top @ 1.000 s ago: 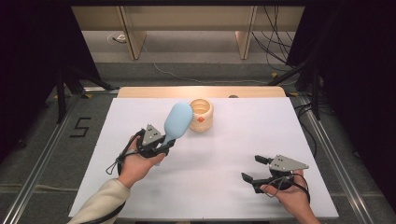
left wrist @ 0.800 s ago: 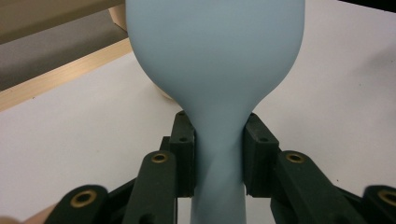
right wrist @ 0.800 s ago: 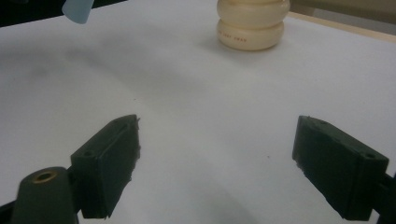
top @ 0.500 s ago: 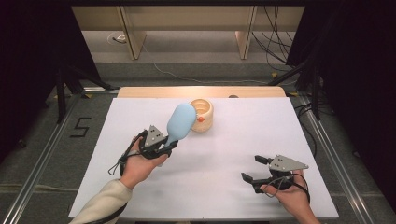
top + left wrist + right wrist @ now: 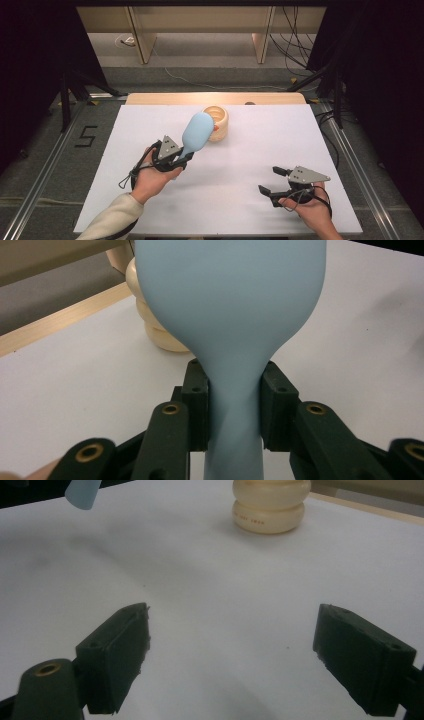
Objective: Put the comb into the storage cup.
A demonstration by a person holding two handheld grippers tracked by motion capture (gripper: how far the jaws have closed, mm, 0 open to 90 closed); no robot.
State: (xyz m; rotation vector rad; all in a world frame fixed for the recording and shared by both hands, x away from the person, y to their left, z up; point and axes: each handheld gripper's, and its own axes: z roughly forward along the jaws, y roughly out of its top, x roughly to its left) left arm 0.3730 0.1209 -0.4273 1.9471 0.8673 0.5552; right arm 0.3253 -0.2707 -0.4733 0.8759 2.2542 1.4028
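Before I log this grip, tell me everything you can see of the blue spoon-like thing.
The pale blue scoop looks like smooth matte silicone: a broad rounded head narrowing to a slim neck. The left gripper is shut on that neck, holding it tilted above the white table, head toward the cream ribbed pot.

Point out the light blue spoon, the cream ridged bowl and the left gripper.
light blue spoon (image 5: 197, 133), high view, on the scoop's back.
cream ridged bowl (image 5: 269, 511), right gripper view, on its side wall.
left gripper (image 5: 233, 407), left gripper view, midway between the pads clamping the spoon's neck.
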